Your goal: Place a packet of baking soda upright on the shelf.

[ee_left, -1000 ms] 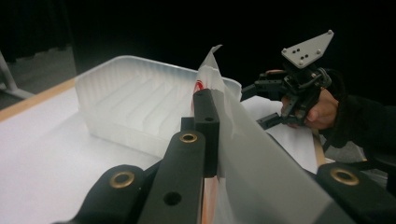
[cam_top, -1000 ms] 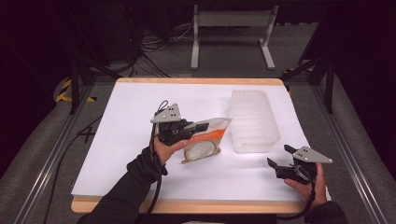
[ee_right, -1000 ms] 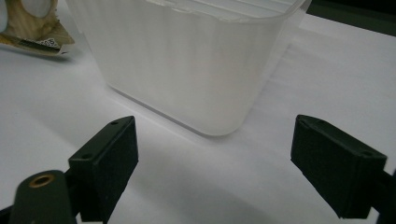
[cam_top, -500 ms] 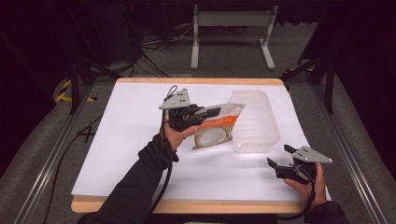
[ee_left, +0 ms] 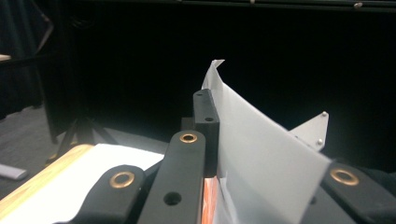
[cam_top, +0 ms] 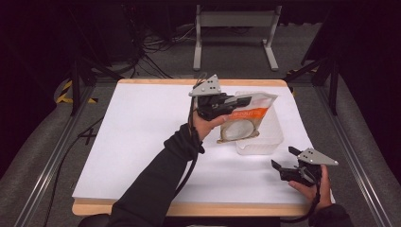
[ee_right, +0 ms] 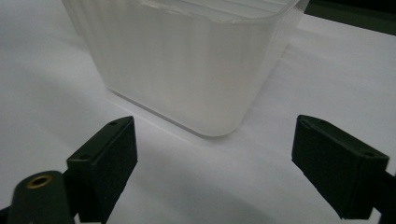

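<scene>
My left gripper (cam_top: 243, 100) is shut on the top edge of a clear pouch (cam_top: 246, 121) with an orange band and a round white item inside. It holds the pouch in the air above a translucent plastic bin (cam_top: 265, 142) on the white table. In the left gripper view the pouch's pale sheet (ee_left: 261, 154) runs up between the jaws. My right gripper (cam_top: 282, 158) rests open near the table's front right corner. Its jaws face the bin's near corner (ee_right: 205, 70) with nothing between them.
The white table top (cam_top: 142, 142) has a wooden edge (cam_top: 189, 208) at the front. A grey metal stand (cam_top: 236, 28) and cables lie on the dark floor beyond the table. Metal rails (cam_top: 52, 156) run along both sides.
My left gripper has carried the pouch up and to the right, from the table middle to above the bin. The right gripper has stayed still.
</scene>
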`<act>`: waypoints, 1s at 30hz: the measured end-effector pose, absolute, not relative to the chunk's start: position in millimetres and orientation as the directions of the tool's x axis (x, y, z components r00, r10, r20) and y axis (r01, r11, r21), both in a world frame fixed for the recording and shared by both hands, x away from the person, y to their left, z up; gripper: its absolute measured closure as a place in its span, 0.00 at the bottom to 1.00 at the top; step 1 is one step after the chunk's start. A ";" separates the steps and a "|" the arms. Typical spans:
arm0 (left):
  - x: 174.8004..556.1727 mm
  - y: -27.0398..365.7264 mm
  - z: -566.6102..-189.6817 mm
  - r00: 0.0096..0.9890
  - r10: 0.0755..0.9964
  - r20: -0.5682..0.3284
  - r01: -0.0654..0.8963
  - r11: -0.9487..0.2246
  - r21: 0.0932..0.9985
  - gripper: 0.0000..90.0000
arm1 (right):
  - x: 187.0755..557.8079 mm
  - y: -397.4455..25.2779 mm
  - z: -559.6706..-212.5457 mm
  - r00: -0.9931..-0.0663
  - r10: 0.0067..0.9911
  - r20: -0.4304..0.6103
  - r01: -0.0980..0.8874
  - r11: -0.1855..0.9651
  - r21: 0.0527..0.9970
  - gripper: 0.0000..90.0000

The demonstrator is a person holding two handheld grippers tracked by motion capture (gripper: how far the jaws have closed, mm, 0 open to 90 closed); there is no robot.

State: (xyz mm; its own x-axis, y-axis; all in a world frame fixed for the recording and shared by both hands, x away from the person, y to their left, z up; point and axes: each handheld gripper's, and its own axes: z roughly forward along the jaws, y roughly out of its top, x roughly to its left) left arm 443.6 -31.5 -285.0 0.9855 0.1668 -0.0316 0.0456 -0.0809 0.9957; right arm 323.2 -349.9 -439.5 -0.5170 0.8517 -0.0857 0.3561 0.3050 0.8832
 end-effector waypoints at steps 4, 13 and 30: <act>444.6 -53.3 -286.9 0.988 0.152 -0.029 0.044 -0.093 0.995 1.00 | 323.2 -350.3 -439.6 -0.521 0.850 -0.081 0.355 0.302 0.885 0.16; 447.4 -87.0 -305.3 0.989 0.127 -0.071 0.079 -0.055 0.995 1.00 | 323.2 -352.5 -439.2 -0.524 0.849 -0.071 0.353 0.292 0.889 0.16; 449.2 -91.0 -356.1 0.985 0.111 -0.135 0.144 -0.077 0.987 1.00 | 323.5 -350.3 -440.0 -0.534 0.841 -0.084 0.352 0.312 0.882 0.16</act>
State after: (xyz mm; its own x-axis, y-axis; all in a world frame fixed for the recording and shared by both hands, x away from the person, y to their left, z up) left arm 449.2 -91.0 -356.1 0.9846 0.1113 -0.1348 0.1438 -0.0773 0.9866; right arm 323.5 -350.3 -440.0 -0.5339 0.8413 -0.0841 0.3522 0.3118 0.8825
